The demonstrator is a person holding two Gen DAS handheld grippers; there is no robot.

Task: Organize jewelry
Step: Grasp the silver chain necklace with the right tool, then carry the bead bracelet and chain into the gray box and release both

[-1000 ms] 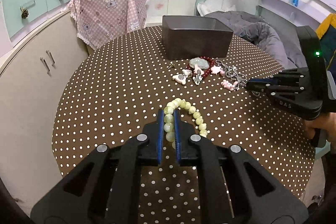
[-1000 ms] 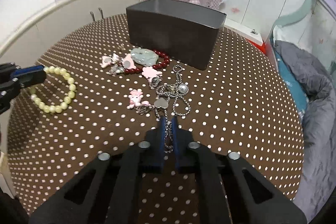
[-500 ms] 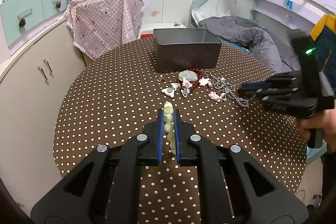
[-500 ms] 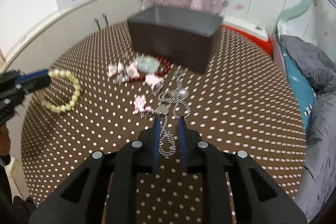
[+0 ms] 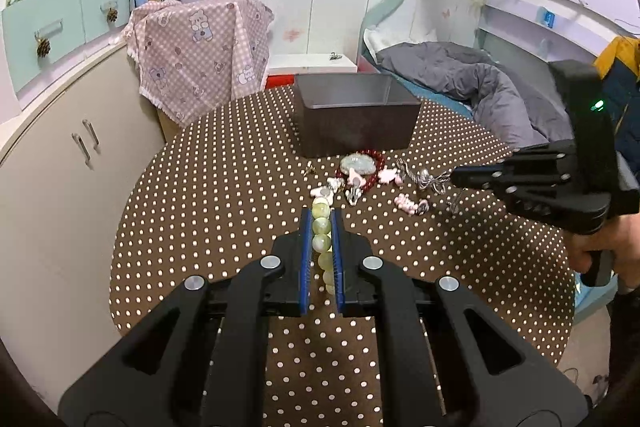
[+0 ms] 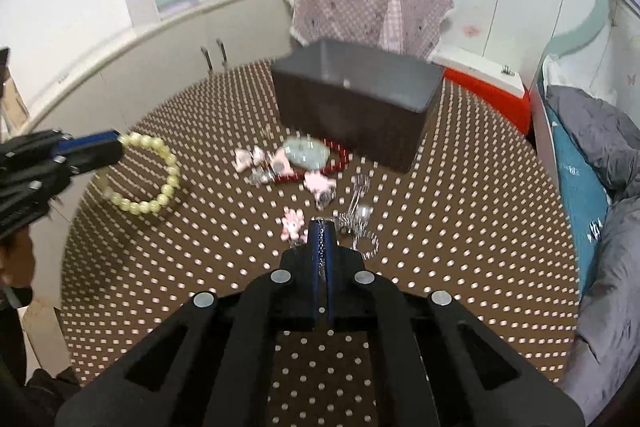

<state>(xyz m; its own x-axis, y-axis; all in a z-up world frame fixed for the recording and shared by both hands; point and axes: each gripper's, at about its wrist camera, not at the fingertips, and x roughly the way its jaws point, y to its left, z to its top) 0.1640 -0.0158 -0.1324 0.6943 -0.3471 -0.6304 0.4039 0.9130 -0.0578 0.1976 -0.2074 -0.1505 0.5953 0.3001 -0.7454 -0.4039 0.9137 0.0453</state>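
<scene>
My left gripper (image 5: 321, 215) is shut on a pale green bead bracelet (image 5: 322, 241), which hangs from it above the table as a loop (image 6: 140, 183). The right gripper (image 6: 322, 227) has its jaws closing tight on a silver chain (image 6: 321, 255), the pads pressing it. The chain's free end (image 6: 358, 223) trails among the jewelry on the table. In the left wrist view the right gripper (image 5: 456, 181) holds that chain (image 5: 430, 181) just right of the pile. A dark open box (image 5: 356, 119) stands behind a red bead bracelet with a pale pendant (image 5: 358, 165) and pink charms (image 5: 404, 201).
The round table (image 5: 224, 187) wears a brown polka-dot cloth. A cream cabinet (image 5: 60, 155) runs along its left. A pink checked cloth (image 5: 196, 55) hangs behind it. A bed with a grey duvet (image 5: 472, 83) lies to the right. A person's hand (image 5: 624, 247) grips the right tool.
Both grippers have risen. The green bracelet has left the table and now hangs from the left gripper. The right jaws widened briefly around the chain, then closed on it again.
</scene>
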